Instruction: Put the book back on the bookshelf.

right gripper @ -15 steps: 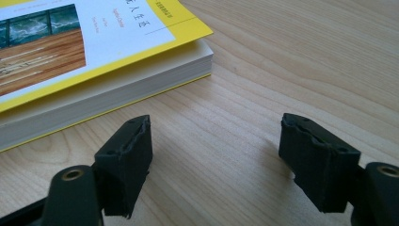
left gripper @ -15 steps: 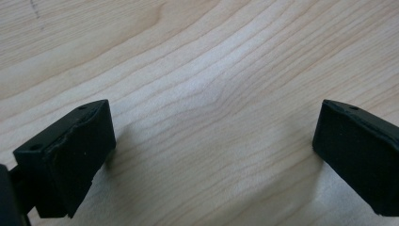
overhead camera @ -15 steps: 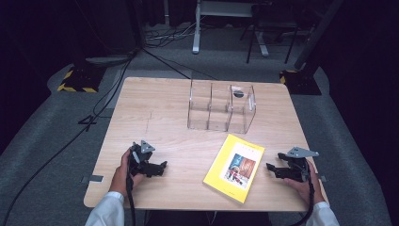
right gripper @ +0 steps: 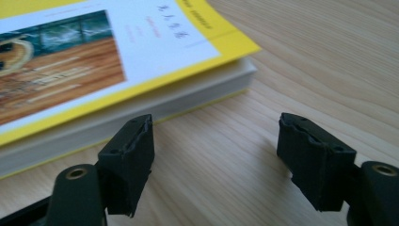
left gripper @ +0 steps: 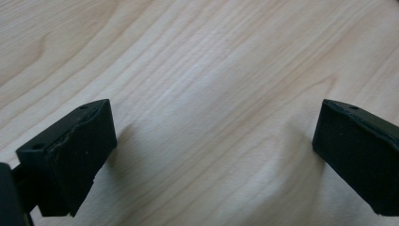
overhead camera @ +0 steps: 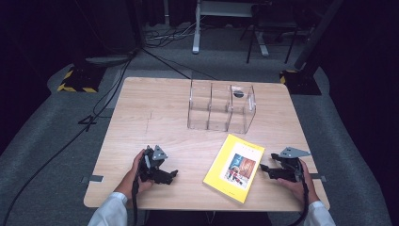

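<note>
At nine o'clock of my released right hand-held gripper (overhead camera: pixel 264 169), the yellow book (overhead camera: pixel 235 167) may skid across the counter (overhead camera: pixel 155 108) if nudged.

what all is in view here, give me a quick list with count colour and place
book: one, yellow cover with a picture, lying flat near the front of the table, right of centre
organiser: one, clear plastic with compartments, upright at the back middle of the table
table: one, light wood, centre of the high view
cables: several, black, on the grey floor at left
left gripper: one, black, jaws open over bare wood, front left
right gripper: one, black, jaws open beside the book's edge, front right
</note>
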